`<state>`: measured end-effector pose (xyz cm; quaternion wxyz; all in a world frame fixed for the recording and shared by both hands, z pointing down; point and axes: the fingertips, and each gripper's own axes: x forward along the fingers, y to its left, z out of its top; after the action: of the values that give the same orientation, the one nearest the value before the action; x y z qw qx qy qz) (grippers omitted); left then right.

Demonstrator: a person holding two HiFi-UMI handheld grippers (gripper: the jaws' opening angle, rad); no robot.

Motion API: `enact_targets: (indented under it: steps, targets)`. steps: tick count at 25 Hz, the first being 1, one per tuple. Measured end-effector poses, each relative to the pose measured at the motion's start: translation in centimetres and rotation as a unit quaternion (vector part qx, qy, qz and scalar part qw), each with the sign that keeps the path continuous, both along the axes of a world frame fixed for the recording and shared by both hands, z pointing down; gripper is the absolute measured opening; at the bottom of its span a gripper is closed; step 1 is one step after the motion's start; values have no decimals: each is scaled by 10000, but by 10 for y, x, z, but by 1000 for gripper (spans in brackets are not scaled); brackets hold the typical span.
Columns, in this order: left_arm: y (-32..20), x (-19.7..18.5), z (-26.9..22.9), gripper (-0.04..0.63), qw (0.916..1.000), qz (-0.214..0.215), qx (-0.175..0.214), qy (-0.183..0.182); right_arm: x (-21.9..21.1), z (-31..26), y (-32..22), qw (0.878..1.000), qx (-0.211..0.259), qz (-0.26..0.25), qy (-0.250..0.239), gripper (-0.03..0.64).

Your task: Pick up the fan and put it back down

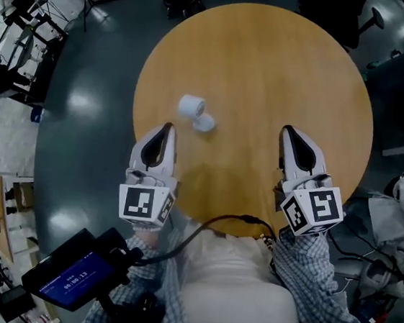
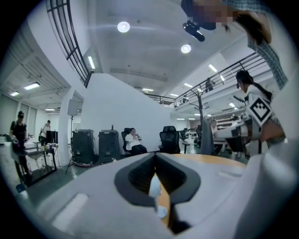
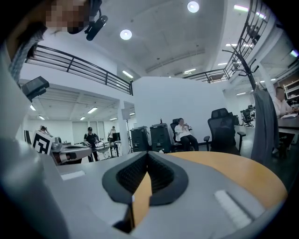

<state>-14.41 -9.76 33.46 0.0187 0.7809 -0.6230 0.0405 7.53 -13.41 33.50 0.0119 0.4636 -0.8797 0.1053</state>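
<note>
I held the left gripper (image 1: pixel 166 128) and right gripper (image 1: pixel 287 132), jaws pressed together, over the round table (image 1: pixel 271 64); the white fan (image 1: pixel 195 113) lay apart ahead, seemingly on its side

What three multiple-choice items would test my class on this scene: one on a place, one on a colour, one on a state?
1. Where is the fan?
A. At the far rim of the table
B. On the table, just beyond the left gripper
C. Off the table

2. What colour is the fan?
A. Black
B. Red
C. White

3. What state is the left gripper in?
A. Shut and empty
B. Shut on the fan
C. Wide open

Answers:
1 B: the head view shows the fan lying on the wood close ahead of the left gripper's tip.
2 C: it shows white against the tan top.
3 A: the left gripper view shows its jaws together, with the fan only seen far off on the table.
</note>
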Motion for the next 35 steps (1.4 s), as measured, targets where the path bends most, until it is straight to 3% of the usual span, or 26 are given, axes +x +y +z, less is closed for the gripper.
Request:
enact_targets:
  steps: [6, 35]
  targets:
    - [6, 16, -12, 0, 9995, 110, 12, -307, 7, -13, 2, 10000, 46, -53, 1, 2]
    - [3, 14, -5, 0, 9998, 32, -29, -195, 3, -18, 4, 9995, 113, -202, 197, 2]
